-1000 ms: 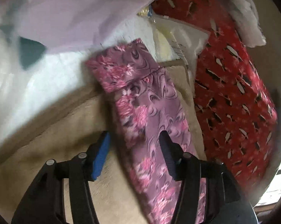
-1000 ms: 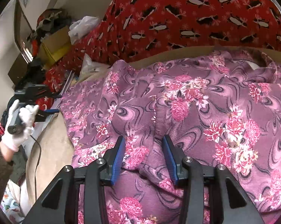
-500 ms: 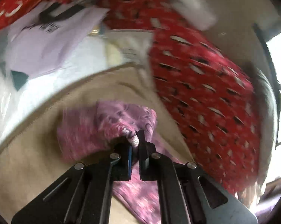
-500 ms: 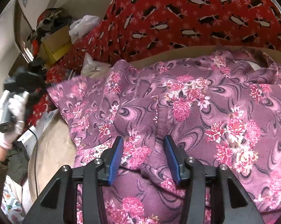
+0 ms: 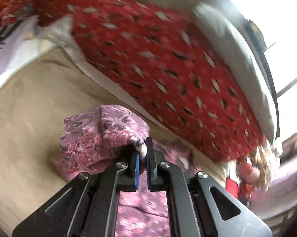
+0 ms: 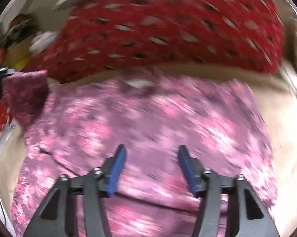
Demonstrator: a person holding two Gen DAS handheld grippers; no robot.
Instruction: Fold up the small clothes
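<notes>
A purple garment with pink flowers [image 6: 148, 122] lies spread on a tan surface [image 5: 29, 102]. My left gripper [image 5: 142, 154] is shut on a bunched end of the garment [image 5: 101, 136] and holds it lifted above the surface. That lifted end also shows at the left of the right wrist view [image 6: 25, 94]. My right gripper [image 6: 151, 158] is open and empty, its blue pads [image 6: 118, 162] hovering over the middle of the garment. The right wrist view is blurred by motion.
A red patterned blanket [image 5: 168, 69] lies along the far side of the tan surface, also in the right wrist view [image 6: 168, 29]. White papers or cloth [image 5: 8, 45] lie at the far left. A bright window [image 5: 276, 19] is at the right.
My left gripper closed on the garment's end, lifted it and swung it right. My right gripper opened wider and moved, blurring its view.
</notes>
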